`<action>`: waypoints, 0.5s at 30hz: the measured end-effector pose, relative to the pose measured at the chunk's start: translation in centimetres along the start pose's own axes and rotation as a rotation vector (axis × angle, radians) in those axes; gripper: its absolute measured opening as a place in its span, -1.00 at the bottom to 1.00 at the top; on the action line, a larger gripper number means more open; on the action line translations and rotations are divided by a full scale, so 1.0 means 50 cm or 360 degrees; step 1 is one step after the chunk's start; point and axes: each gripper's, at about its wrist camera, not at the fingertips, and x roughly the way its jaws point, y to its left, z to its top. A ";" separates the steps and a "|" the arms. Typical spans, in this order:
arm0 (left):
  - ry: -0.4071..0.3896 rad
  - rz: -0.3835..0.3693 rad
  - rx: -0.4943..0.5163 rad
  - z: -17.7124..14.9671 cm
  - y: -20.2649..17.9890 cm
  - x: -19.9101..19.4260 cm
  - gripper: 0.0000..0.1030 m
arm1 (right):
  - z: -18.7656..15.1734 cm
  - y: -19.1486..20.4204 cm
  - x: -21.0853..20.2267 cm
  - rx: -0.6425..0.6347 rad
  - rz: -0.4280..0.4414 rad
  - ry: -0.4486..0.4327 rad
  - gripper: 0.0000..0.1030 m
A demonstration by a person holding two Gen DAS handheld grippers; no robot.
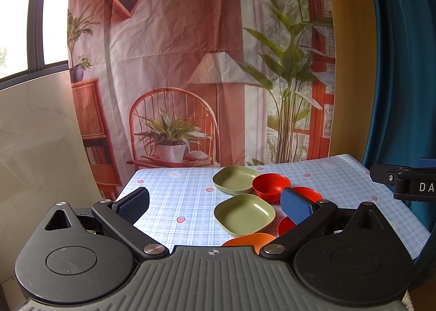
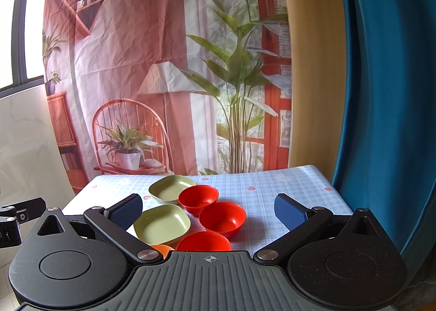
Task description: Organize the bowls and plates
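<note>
Two square green plates rest on the checked tablecloth: the far green plate [image 1: 235, 179] [image 2: 171, 188] and the near green plate [image 1: 244, 213] [image 2: 162, 222]. Three red bowls stand to their right: the far one [image 1: 271, 184] [image 2: 198, 198], the middle one [image 2: 223, 217] and the nearest one [image 2: 204, 241]. An orange dish [image 1: 249, 240] [image 2: 161, 249] peeks out beside the near plate. My left gripper [image 1: 215, 206] hovers open above the table's near side, nothing between its fingers. My right gripper [image 2: 208, 213] is open too, held over the bowls and empty.
The table [image 1: 169, 196] is covered with a blue checked cloth and backs onto a printed room-scene curtain [image 1: 190, 66]. A blue drape [image 2: 381, 93] hangs at the table's right edge. A marble wall panel [image 1: 35, 134] stands left. The right gripper's body [image 1: 406, 183] shows at the left view's right edge.
</note>
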 end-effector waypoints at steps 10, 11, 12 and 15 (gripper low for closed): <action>0.0012 0.0003 0.0004 0.000 -0.003 0.001 1.00 | 0.000 0.001 -0.002 0.0001 0.0001 0.0000 0.99; 0.0014 0.0003 0.0004 0.000 -0.003 0.002 1.00 | -0.001 0.001 0.000 0.0001 0.0000 0.0000 0.99; 0.0019 -0.0001 0.0002 0.000 -0.003 0.002 1.00 | -0.001 0.001 -0.001 0.0002 0.0000 -0.0001 0.99; 0.0027 0.0001 -0.0001 -0.001 -0.003 0.005 1.00 | -0.001 -0.002 -0.001 0.0011 0.0005 -0.0003 0.99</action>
